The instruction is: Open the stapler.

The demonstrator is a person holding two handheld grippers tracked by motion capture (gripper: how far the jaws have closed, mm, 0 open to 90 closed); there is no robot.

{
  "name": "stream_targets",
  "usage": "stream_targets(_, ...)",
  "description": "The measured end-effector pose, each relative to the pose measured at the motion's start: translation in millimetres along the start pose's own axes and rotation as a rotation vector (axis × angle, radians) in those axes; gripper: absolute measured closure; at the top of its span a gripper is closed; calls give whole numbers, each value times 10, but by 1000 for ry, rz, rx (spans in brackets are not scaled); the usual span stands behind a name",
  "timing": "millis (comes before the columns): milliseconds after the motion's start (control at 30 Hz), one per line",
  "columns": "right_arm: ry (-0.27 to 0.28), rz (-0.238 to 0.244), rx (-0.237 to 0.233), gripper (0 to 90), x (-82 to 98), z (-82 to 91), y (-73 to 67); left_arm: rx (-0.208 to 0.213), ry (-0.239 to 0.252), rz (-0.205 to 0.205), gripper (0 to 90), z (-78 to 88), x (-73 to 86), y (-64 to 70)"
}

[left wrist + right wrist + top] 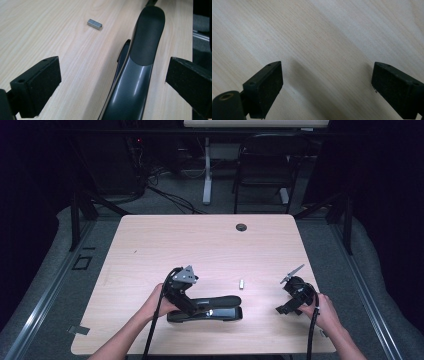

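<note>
A black stapler [216,308] lies on its side-long base near the front edge of the light wooden table [200,240]. My left gripper [196,306] stands open over its rear end. In the left gripper view the stapler's glossy top arm [142,57] runs between the two pads without touching either, and the left gripper [113,72] is spread wide. A small metal strip of staples [241,284] lies loose on the wood just beyond the stapler [94,24]. My right gripper [286,308] rests low at the table's front right, open [327,82], with bare wood between its jaws.
A round cable hole [241,227] sits near the table's far edge. Beyond the table stand a black chair [265,165] and a white desk leg [207,170] among floor cables. A piece of tape [80,330] lies on the floor at the front left.
</note>
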State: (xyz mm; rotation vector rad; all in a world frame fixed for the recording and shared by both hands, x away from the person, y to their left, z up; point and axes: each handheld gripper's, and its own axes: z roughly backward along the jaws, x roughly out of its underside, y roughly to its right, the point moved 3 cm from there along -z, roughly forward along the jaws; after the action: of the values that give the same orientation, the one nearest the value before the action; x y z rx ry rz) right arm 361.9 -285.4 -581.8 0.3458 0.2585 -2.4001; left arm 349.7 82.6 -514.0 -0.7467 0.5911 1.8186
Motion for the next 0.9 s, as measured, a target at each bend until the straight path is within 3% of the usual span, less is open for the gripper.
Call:
stream_targets(33, -29, 29, 6, 98, 0, 26, 18, -24, 21, 19, 0, 41, -10, 24)
stream_targets(133, -22, 25, 15, 99, 1, 38, 19, -59, 51, 41, 0, 82, -25, 39)
stream_targets(167, -12, 18, 18, 105, -5, 32, 14, -101, 69, 93, 0, 117, -33, 29)
stream_targets(200, -15, 23, 13, 107, -10, 31, 16, -101, 69, 93, 0, 117, -33, 29)
stream_targets(233, -18, 25, 11, 109, -18, 32, 14, -156, 83, 151, 0, 143, -33, 25)
stream_targets(367, -1, 32, 29, 126, -73, 29, 1, -165, 117, 229, 0, 211, 11, 55)
stream_targets(533, 45, 10, 39, 132, -110, 91, -24, -189, 151, 241, 0, 246, 17, 176)
stream_targets(600, 62, 7, 23, 132, -120, 105, -43, -260, 174, 252, 0, 278, -19, 230)
stream_targets(667, 69, 16, 26, 132, -131, 107, -65, -249, 207, 293, 32, 341, -76, 261)
stream_targets(733, 64, 31, 6, 131, -139, 114, -86, -266, 249, 299, 133, 390, -110, 292)
stream_targets(800, 66, 35, 14, 131, -146, 113, -110, -273, 244, 298, 144, 386, -116, 319)
stream_targets(900, 95, 19, 36, 99, -169, 120, -151, -247, 219, 302, 176, 333, -96, 376)
